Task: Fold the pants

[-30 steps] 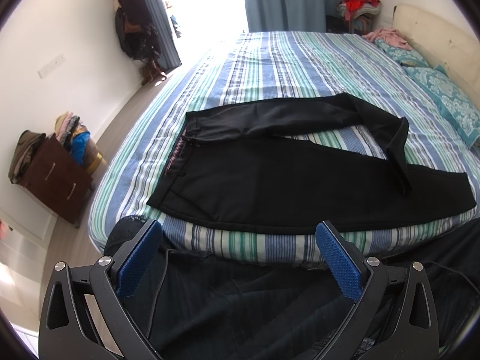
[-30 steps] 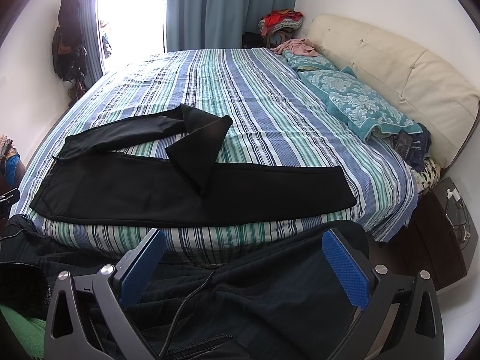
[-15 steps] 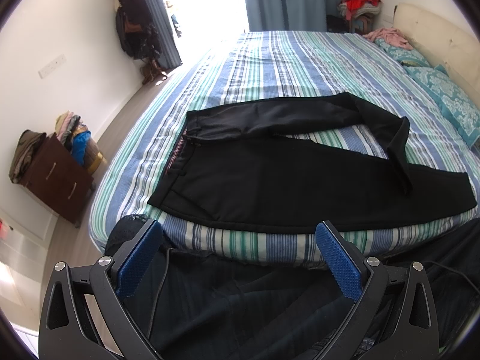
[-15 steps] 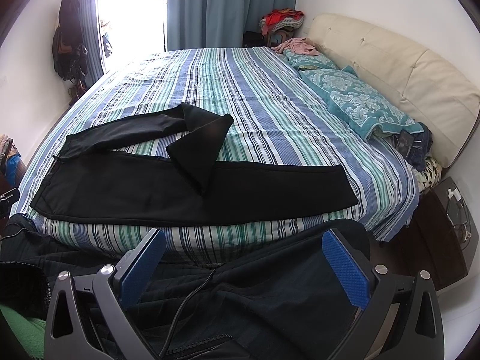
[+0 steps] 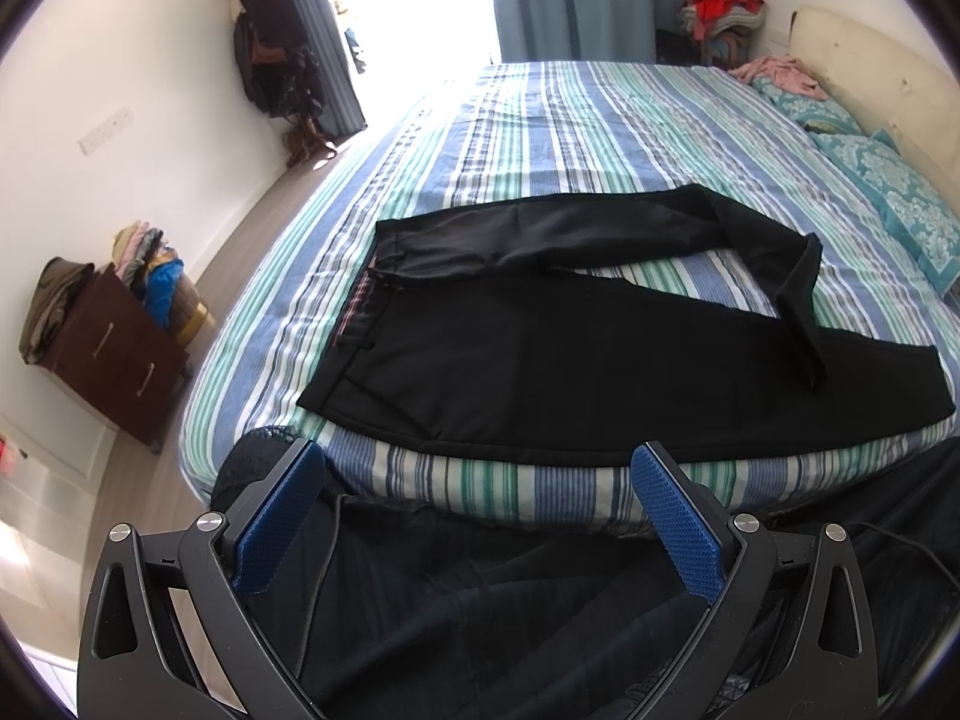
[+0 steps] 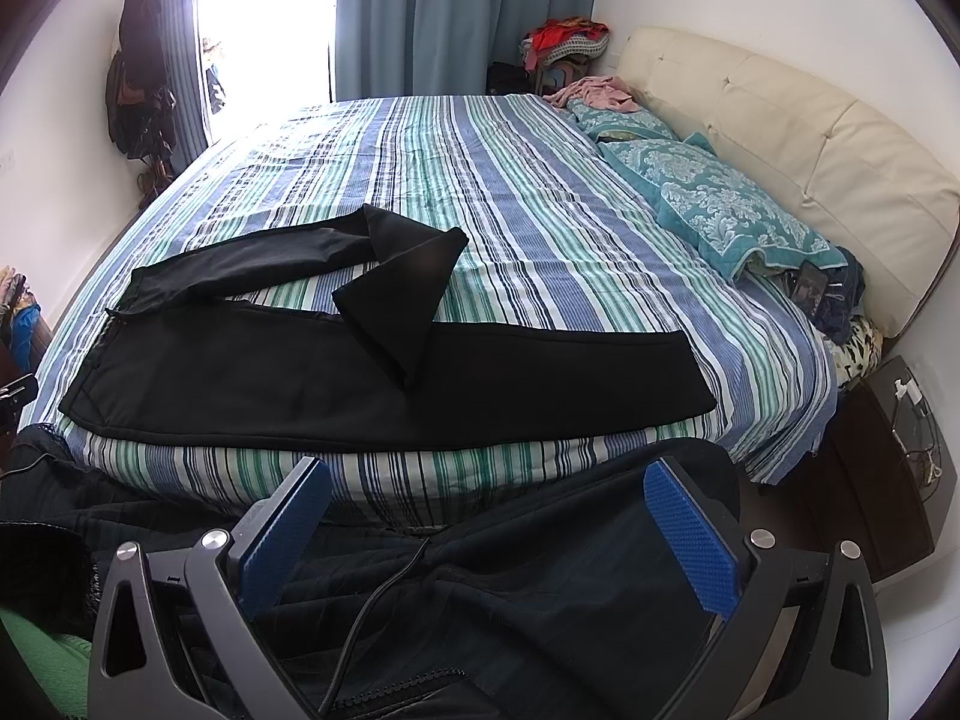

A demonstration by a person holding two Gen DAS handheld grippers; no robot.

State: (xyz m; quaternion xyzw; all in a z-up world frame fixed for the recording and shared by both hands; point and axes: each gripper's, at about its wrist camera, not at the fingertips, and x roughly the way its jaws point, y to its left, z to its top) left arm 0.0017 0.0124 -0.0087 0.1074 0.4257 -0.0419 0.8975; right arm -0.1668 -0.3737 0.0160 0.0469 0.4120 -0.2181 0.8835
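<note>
Two grippers: left gripper point(image 5: 477, 525) and right gripper point(image 6: 486, 540), each with blue-padded fingers spread wide, nothing between them; both hover off the near edge of the bed, level with the mattress side, pointing across it.
One dark garment: black quilted cloth point(image 6: 540, 588) with a thin cable on it lies under both grippers, between them and the bed.
One pair of pants: black pants point(image 5: 570, 360) lie flat along the near edge of the bed point(image 6: 480, 180), waistband toward the bed's foot, well apart from both grippers.
Two legs: the near leg runs straight along the bed edge toward the headboard; the far leg is bent back, its end lying across the near leg.
Two pillows: teal patterned pillows point(image 6: 732, 210) at the far right of the bed, against the cream headboard point(image 6: 780, 114).
One pink garment: pink cloth point(image 6: 594, 90) on the bed's far corner by the headboard.
One dresser: dark wooden dresser point(image 5: 114, 354) on the floor beyond the bed's foot, clothes piled on top.
One curtain: blue curtain point(image 6: 456, 12) behind the bed's far side, beside a bright window.
</note>
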